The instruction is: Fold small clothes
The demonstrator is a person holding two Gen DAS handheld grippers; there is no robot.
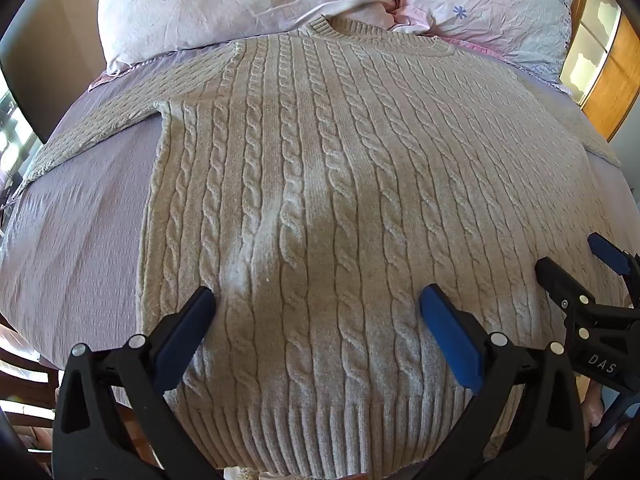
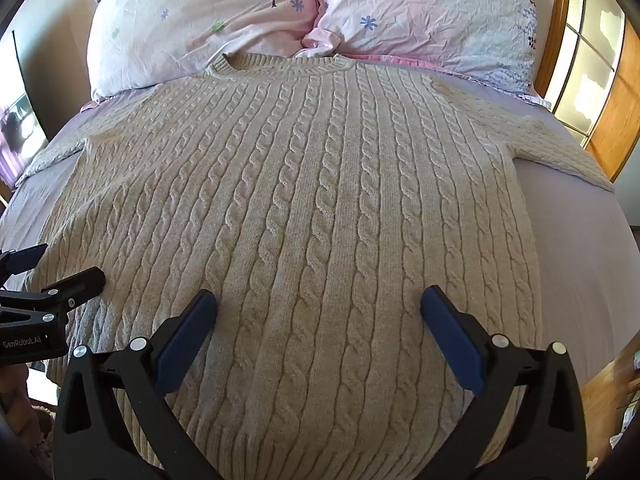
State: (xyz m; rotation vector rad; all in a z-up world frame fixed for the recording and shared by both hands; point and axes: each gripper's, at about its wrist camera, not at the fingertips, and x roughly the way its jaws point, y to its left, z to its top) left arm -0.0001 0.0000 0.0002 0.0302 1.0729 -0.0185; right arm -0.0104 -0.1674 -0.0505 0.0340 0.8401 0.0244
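Note:
A beige cable-knit sweater (image 1: 340, 184) lies flat on the bed, collar toward the pillows, sleeves spread to both sides; it also shows in the right wrist view (image 2: 320, 200). My left gripper (image 1: 318, 300) is open above the sweater's lower left part, near the ribbed hem. My right gripper (image 2: 318, 302) is open above the lower right part. The right gripper shows at the right edge of the left wrist view (image 1: 576, 268), and the left gripper at the left edge of the right wrist view (image 2: 52, 268). Neither holds anything.
The bed has a lilac sheet (image 1: 76, 232). Two pink floral pillows (image 2: 208, 20) (image 2: 432, 12) lie at the head, just beyond the collar. A wooden window frame (image 2: 608, 100) stands at the right. Wooden furniture (image 1: 24, 384) sits beside the bed's lower left.

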